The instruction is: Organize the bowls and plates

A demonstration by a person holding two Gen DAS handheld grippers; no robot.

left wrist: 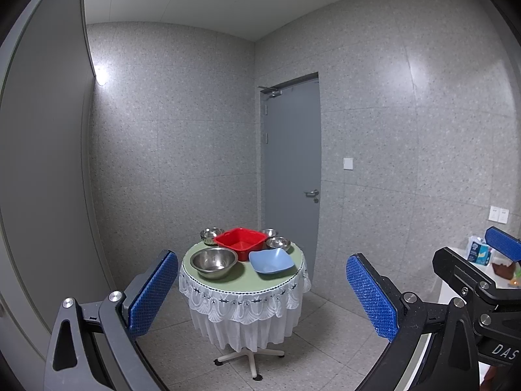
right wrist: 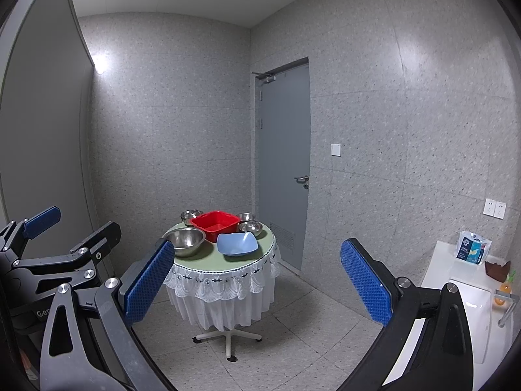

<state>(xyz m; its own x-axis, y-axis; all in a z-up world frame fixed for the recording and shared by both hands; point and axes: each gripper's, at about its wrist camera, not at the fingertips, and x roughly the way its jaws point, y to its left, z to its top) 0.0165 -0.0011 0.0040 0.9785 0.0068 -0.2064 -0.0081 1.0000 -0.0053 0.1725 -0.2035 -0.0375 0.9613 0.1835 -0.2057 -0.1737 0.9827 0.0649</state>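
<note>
tools [left wrist: 262,288] wide, far from table [left wrist: 293,262]

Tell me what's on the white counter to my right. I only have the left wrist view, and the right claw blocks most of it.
Observer: A sink is set into the counter, just past the tissue pack.
Operator: Any tap?
Observer: Yes, a metal tap stands at the sink's right edge.
Operator: Anything low on the door? The table covers it for me.
Observer: There is a vent grille near the door's bottom.
</note>
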